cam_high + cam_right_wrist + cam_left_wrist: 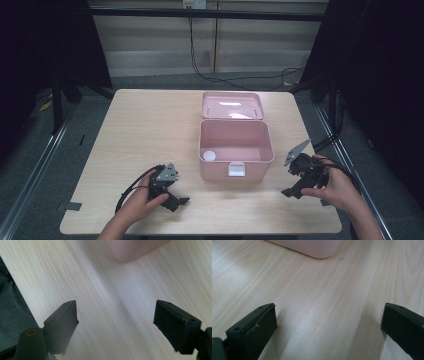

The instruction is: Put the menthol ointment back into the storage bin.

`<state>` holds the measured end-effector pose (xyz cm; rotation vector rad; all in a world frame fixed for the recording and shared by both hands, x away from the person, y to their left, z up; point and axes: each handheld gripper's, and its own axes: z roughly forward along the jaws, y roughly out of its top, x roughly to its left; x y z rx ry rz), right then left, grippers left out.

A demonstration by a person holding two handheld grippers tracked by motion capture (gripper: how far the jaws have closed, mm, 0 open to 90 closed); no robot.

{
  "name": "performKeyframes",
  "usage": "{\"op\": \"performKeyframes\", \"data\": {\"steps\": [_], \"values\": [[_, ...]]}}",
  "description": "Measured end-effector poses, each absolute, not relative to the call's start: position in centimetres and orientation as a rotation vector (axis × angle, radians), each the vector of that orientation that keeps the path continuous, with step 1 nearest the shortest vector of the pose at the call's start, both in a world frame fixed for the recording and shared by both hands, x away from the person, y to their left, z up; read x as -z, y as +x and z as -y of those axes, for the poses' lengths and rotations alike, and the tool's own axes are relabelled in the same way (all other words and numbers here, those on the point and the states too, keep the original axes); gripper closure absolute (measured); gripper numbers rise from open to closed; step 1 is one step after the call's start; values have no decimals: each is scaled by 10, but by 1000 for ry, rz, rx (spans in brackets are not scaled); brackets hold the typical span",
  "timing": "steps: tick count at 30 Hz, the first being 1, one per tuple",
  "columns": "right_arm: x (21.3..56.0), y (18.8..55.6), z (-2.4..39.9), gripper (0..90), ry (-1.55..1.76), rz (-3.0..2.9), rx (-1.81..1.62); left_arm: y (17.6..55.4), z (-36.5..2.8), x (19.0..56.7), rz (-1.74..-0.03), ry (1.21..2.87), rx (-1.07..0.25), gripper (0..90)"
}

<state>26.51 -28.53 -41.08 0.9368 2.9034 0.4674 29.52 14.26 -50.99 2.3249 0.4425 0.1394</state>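
Holding left gripper [181, 201] and right gripper [289, 192] spread, empty, you risked clipping pink box [236, 150] ahead.

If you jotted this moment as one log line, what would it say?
left gripper: open, empty, over table | right gripper: open, empty | pink box: lid open | white round item: inside box

Item count:
- One light wood-grain rectangular worktop [140, 130].
- One pink plastic box [236, 148] with hinged lid [232, 105] folded back.
- One small white round disc [209, 155] inside the box.
- One white front latch [236, 170].
- Two black two-jaw grippers: left gripper [176, 200], right gripper [292, 189].
- Two hands: left hand [140, 202], right hand [336, 187].
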Motion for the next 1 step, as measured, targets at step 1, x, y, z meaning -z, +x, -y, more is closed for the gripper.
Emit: {"op": "performKeyframes", "data": {"steps": [1], "values": [[411, 265, 285, 187, 937, -2903, -467, 295, -143, 510, -442, 2325, -139, 0]]}}
